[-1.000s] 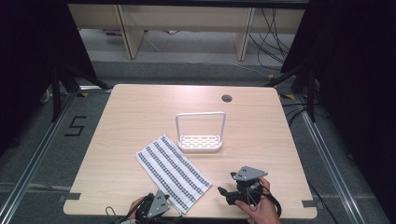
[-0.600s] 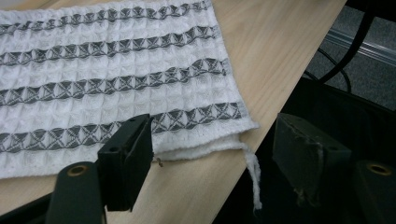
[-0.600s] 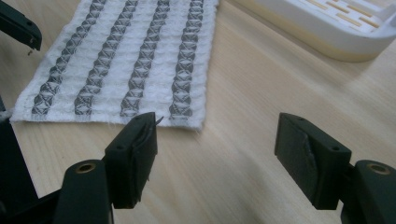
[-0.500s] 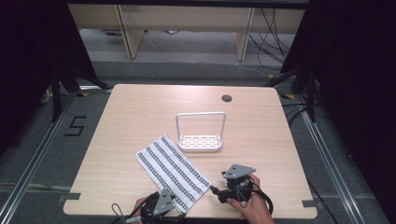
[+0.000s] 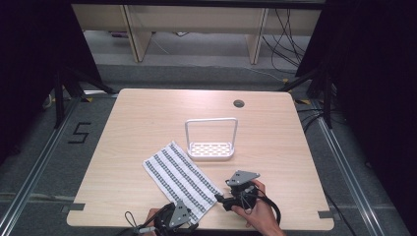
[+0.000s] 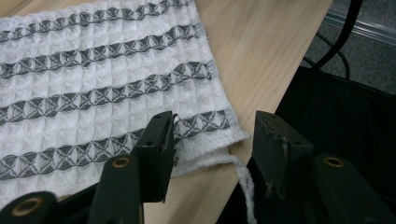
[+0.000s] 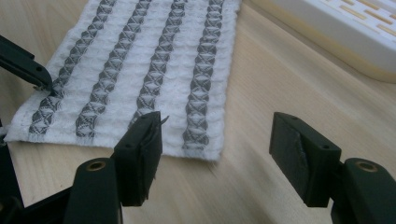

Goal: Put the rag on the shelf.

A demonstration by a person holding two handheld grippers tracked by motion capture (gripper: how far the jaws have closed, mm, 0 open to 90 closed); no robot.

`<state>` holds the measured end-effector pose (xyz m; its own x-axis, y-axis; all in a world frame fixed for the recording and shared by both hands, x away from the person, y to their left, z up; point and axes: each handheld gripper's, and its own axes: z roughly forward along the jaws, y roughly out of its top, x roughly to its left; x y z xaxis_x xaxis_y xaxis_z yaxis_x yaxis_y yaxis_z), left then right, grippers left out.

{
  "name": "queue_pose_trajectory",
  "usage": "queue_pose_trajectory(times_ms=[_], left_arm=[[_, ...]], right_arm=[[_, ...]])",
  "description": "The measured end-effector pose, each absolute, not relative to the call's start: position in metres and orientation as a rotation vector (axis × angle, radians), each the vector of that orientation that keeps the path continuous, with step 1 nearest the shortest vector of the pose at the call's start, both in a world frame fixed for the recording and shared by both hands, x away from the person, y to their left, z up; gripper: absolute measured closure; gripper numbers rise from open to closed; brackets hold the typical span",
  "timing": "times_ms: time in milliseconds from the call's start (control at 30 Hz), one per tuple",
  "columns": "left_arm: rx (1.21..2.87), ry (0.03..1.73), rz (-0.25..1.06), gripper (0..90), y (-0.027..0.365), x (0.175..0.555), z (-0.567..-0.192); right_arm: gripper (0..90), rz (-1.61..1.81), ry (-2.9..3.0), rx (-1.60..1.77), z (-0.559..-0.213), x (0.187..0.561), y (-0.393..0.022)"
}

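My left gripper has been closing its jaws around the striped towel's corner, not squeezing yet (my left hand is cut off at 6 o'clock). My right gripper, jaws wide and closing, straddles the other corner. The wooden table holds a white rack at 12 o'clock from the towel; dark curtains surround it.

Waffle-woven cloth towel, soft and matt; pale wood-grain table, smooth; white perforated plastic rack, slightly glossy.
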<state>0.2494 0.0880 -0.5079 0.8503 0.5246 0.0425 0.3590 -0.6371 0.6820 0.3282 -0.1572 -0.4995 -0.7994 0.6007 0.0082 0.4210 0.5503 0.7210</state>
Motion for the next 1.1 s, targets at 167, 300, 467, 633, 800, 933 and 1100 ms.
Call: queue_pose_trajectory(times_ms=[167, 300, 467, 633, 800, 933, 1100], left_arm=[[2.358, 0.597, 0.325, 56.1, 0.088, 0.250, -0.508], [2.356, 0.611, 0.323, 67.0, 0.088, 0.252, -0.509], [2.340, 0.606, 0.308, 76.8, 0.089, 0.253, -0.509], [2.348, 0.575, 0.340, 82.9, 0.090, 0.255, -0.509], [2.374, 0.553, 0.369, 85.4, 0.090, 0.257, -0.508], [2.356, 0.556, 0.352, 86.0, 0.090, 0.257, -0.508], [2.349, 0.563, 0.351, 86.6, 0.093, 0.258, -0.503]], right_arm=[[37.6, 1.074, 2.575, 0.882, -0.501, 0.329, -0.151], [41.5, 1.045, 2.591, 0.878, -0.503, 0.331, -0.146], [47.1, 1.007, 2.623, 0.910, -0.505, 0.333, -0.144], [53.5, 0.999, 2.630, 0.896, -0.506, 0.334, -0.144], [72.6, 1.029, 2.620, 0.930, -0.507, 0.331, -0.143], [82.5, 1.070, 2.632, 0.967, -0.508, 0.332, -0.144], [85.9, 1.085, 2.629, 0.911, -0.507, 0.332, -0.143]])
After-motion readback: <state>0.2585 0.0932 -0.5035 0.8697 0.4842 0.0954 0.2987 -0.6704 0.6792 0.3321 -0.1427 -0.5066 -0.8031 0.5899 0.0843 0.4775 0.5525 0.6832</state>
